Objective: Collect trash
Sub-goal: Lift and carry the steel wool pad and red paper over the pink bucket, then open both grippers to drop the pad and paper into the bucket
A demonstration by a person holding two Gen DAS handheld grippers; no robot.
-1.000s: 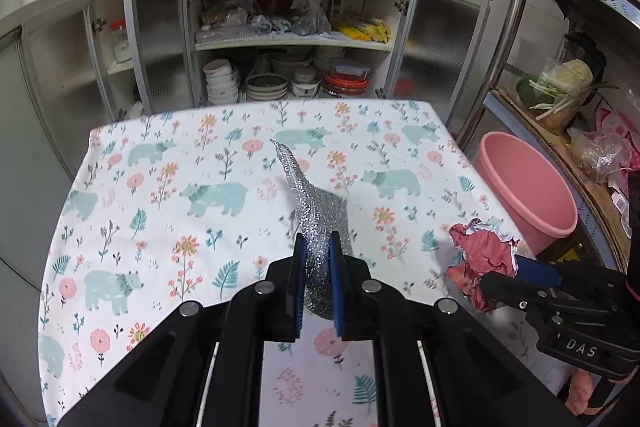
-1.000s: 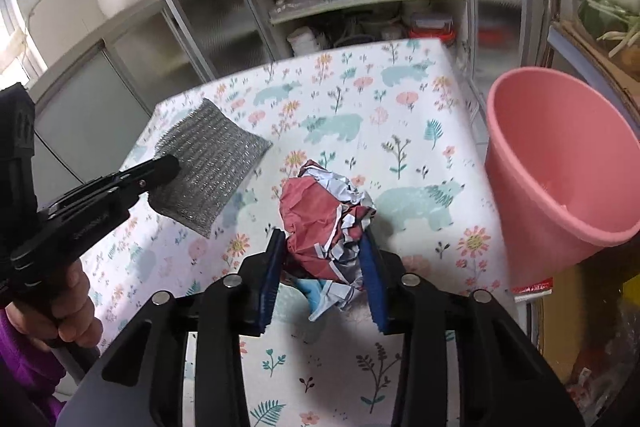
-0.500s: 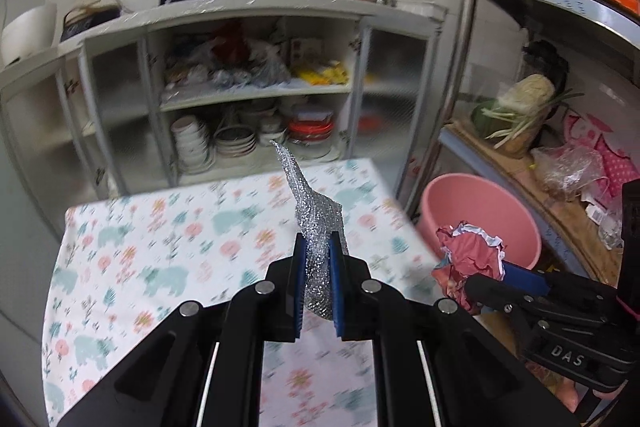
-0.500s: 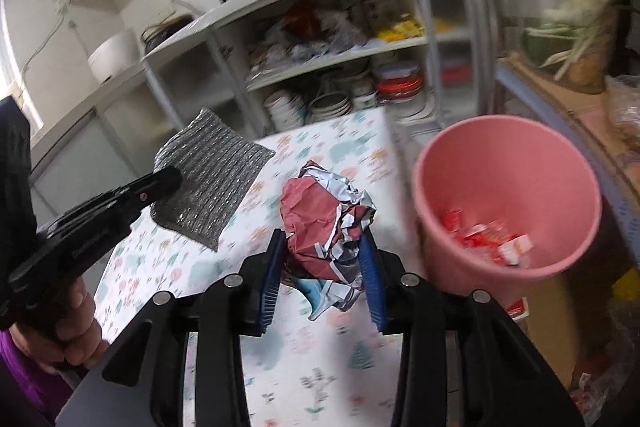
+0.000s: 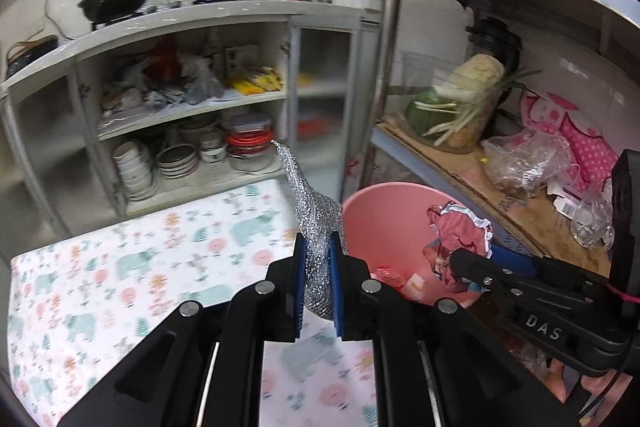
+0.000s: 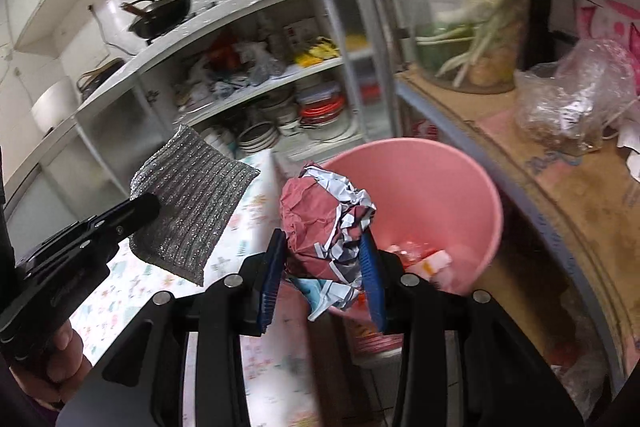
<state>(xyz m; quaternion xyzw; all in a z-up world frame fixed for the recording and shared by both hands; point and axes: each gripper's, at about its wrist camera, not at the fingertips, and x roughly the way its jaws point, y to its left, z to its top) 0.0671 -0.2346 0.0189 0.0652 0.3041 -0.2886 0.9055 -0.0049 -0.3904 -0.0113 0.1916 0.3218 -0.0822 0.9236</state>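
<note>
kitchen | left tool (image 5: 318,281) clamps scourer (image 5: 316,227) | right tool (image 6: 322,269) clamps wrapper (image 6: 324,219) over bucket (image 6: 472,195)

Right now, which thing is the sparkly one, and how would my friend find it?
Find the pink bucket beside the flowery table. Left of it, the left gripper pinches a flat silver scouring pad in the air. It glitters grey, unlike the crumpled red wrapper in the right gripper.

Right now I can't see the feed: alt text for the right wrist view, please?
The right gripper holds a crumpled wrapper in front of a pink bucket. Left of it, the left gripper holds a silver scouring pad.
</note>
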